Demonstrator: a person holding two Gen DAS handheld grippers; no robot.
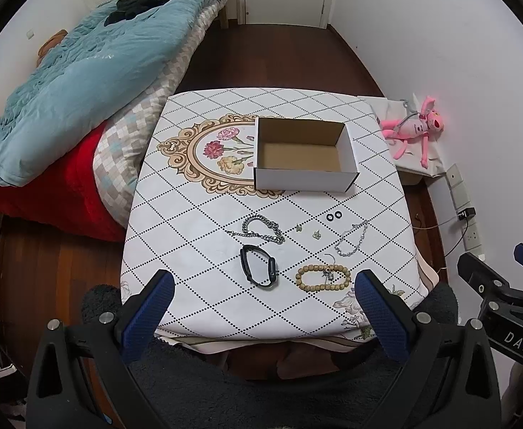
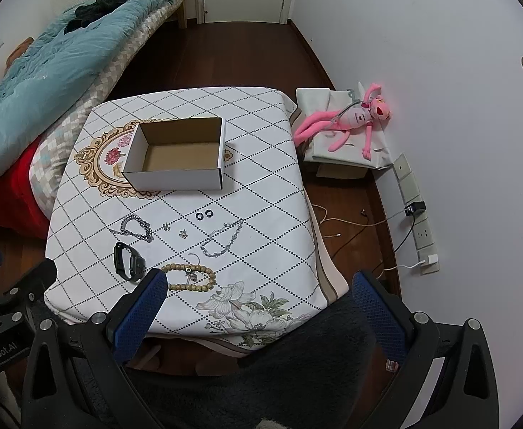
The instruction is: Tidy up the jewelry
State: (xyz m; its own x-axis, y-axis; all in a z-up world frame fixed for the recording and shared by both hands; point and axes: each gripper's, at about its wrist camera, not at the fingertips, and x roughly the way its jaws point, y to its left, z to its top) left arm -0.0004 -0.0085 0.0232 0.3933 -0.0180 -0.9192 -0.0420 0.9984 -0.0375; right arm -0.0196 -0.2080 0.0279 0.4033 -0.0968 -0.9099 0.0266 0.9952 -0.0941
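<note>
Two tiny charms [image 1: 307, 230] in mid-worktop [image 1: 197, 193] are too small to identify. Around them lie two black rings [image 1: 333, 216], two silver chains, one wooden bead bracelet [image 1: 323, 277] and one black watch [image 1: 259, 266], near an open cardboard box [image 1: 302, 153]. Left tongs [image 1: 263, 286] and right tongs [image 2: 259, 284] both gape, holding nothing.

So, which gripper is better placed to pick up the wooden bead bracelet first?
Right, probably: the wooden bead bracelet lies just beyond the right gripper, beside one fingertip. The left gripper frames the black watch too.
</note>
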